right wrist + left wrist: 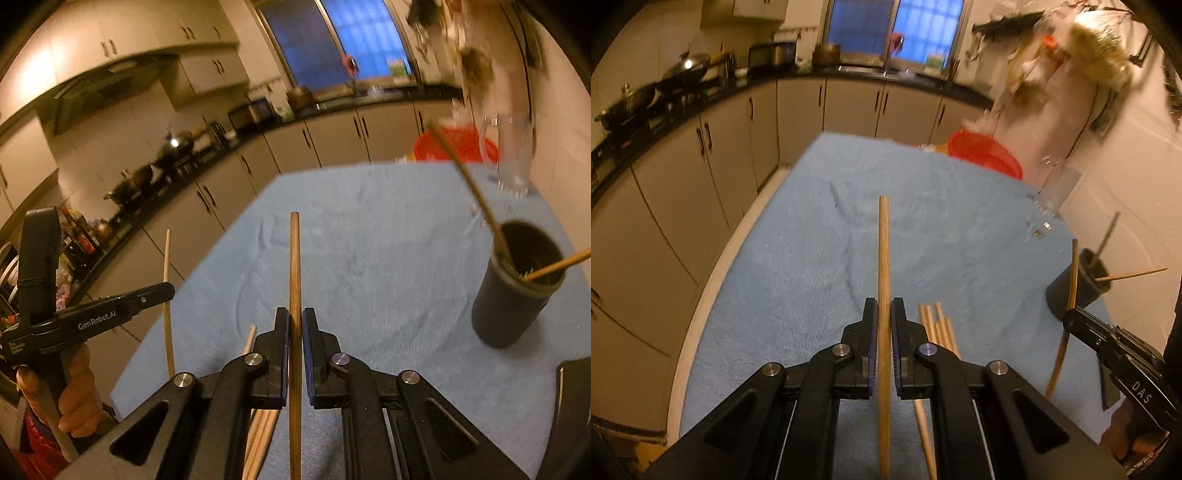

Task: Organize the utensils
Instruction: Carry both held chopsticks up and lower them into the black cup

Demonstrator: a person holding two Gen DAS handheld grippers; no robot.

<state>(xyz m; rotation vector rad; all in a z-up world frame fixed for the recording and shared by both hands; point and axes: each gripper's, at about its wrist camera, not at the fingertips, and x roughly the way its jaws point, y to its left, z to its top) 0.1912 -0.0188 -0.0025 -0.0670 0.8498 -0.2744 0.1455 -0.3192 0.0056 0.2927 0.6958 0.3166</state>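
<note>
My left gripper (884, 304) is shut on a pale wooden chopstick (883, 240) that points away over the blue cloth (798, 266). Several loose chopsticks (936, 325) lie on the cloth just right of it. My right gripper (295, 313) is shut on a darker chopstick (294, 258), lifted above the cloth. A dark cup (517, 291) stands to its right with two chopsticks leaning in it. In the right wrist view the left gripper (170, 288) shows at the left with its pale chopstick (167, 258). In the left wrist view the right gripper (1070, 320) shows beside the cup (1071, 291).
A clear glass jug (513, 158) and a red basket (990, 155) stand at the table's far right. Kitchen cabinets and a counter with pots (646, 99) run along the left and back. A person's hand (77, 398) holds the left gripper's handle.
</note>
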